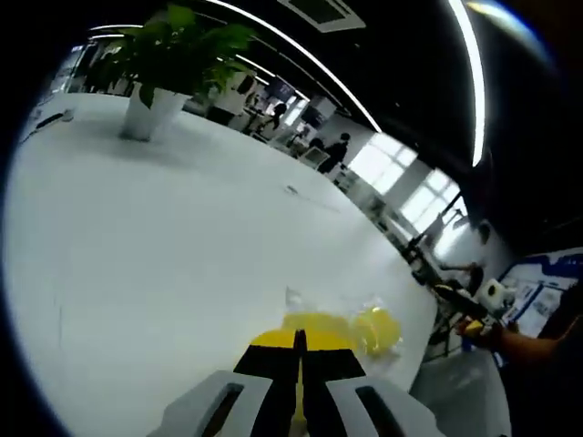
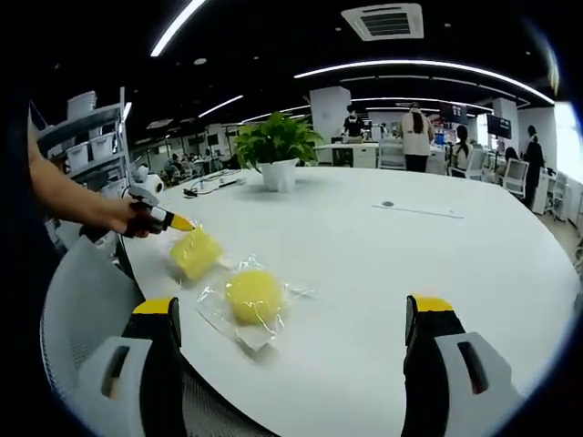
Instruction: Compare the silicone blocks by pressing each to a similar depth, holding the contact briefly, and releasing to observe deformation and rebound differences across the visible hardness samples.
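Left gripper (image 1: pixel 299 350): jaws shut together, black pads w/ yellow tips meeting at a thin seam, nothing seen between them. In the left gripper view the tips sit over the near edge of a flat yellow silicone block (image 1: pixel 314 323); can't tell if touching or just above. A second rounder yellow block in clear wrap (image 1: pixel 376 330) lies just right of the tips, beside the first. Both on the white table (image 1: pixel 182 237), near its edge. Potted plant (image 1: pixel 159 68) stands far across the table. Right gripper (image 2: pixel 293 319): jaws spread wide, yellow-tipped, one at each side of the right gripper view's bottom, nothing held. The round yellow block in its clear bag (image 2: pixel 253 296) lies on the table (image 2: pixel 410 246) btwn the two jaws but ahead of them, closer to the left jaw, not touching either. The flat squarish yellow block (image 2: pixel 196 252) lies just beyond and left of the round one, near it; whether they touch, can't tell. The left gripper (image 2: pixel 168 219) comes in from the left, held by a person's hand (image 2: pixel 127 217), its yellow tip just above and left of the squarish block; contact not resolvable from this angle. Plant in white pot (image 2: pixel 278 150) further back on table. A grey chair back (image 2: pixel 86 300) at lower left, beside the table edge. People stand and sit at desks in the background.
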The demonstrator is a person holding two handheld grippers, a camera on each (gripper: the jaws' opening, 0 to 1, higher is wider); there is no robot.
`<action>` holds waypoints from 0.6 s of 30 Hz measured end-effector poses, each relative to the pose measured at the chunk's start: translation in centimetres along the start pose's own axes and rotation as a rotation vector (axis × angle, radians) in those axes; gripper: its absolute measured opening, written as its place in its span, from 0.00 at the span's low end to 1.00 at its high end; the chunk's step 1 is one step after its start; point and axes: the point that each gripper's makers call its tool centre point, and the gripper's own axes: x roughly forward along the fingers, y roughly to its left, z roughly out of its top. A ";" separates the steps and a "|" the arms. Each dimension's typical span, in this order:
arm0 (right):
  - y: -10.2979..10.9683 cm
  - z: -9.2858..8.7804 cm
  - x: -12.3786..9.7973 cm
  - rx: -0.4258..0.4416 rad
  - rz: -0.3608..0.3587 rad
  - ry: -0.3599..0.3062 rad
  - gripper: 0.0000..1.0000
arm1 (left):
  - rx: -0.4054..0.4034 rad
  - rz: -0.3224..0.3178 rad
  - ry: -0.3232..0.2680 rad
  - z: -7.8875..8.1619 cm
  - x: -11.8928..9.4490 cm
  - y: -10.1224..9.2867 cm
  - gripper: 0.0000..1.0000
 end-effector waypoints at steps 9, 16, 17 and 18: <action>-0.3 -0.1 -0.1 0.018 -0.025 0.006 0.96 | 0.104 0.063 0.067 -1.4 0.8 2.4 0.00; -0.3 -0.6 0.1 0.028 -0.024 0.017 0.96 | 0.169 0.073 0.053 -2.2 0.6 3.4 0.00; -0.4 -1.1 0.2 0.053 -0.024 0.040 0.96 | 0.178 0.075 0.055 -2.1 0.6 3.4 0.00; -0.3 -1.3 0.1 0.067 -0.023 0.053 0.96 | 0.198 0.080 0.058 -2.1 0.6 3.5 0.00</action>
